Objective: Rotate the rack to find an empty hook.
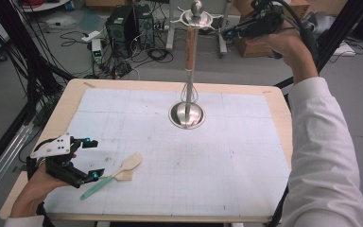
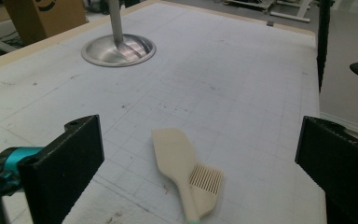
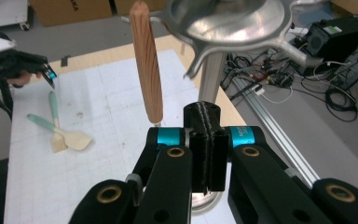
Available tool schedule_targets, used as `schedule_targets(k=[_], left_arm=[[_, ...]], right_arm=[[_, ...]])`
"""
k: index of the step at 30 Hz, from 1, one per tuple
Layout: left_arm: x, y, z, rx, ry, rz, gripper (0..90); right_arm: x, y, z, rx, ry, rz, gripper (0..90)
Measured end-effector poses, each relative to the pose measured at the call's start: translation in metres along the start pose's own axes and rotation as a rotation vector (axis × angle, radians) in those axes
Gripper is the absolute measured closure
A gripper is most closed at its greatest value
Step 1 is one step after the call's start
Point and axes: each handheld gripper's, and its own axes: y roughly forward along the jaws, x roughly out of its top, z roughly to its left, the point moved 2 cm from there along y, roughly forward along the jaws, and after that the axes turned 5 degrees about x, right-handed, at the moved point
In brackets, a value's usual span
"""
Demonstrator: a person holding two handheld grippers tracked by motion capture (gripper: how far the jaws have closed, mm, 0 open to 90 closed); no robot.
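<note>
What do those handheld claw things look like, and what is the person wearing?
Each claw is black with two flat black jaws and turquoise bands at the joints. The left claw carries a pale grey three-cornered plate; the right claw trails thick black cable and shows brass-coloured rivets in its own view. The right arm wears a white sleeve.

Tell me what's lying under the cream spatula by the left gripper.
Under the cream spatula lies a slotted cream turner, its ribbed blade poking out beside the neck. The right gripper view shows two green handles crossing there. The part of the turner beneath the spatula is covered.
</note>
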Motion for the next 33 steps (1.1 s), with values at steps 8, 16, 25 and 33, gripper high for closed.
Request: schedule_targets(k=[8, 16, 25, 33], left_arm=[[0.000, 0.000, 0.000, 0.003, -0.009, -0.004, 1.7], [0.000, -0.001, 0.001, 0.004, -0.009, -0.008, 1.7], [0.001, -0.002, 0.001, 0.005, -0.006, -0.012, 1.7], [0.001, -0.003, 0.001, 0.004, -0.010, -0.011, 1.7]], right_arm=[[0.011, 0.004, 0.002, -0.003, -0.015, -0.007, 90.0], [0.020, 0.016, 0.011, 0.022, -0.043, 0.000, 90.0], [0.032, 0.033, 0.023, 0.042, -0.062, -0.002, 90.0], [0.036, 0.040, 0.027, 0.043, -0.085, -0.012, 90.0]])
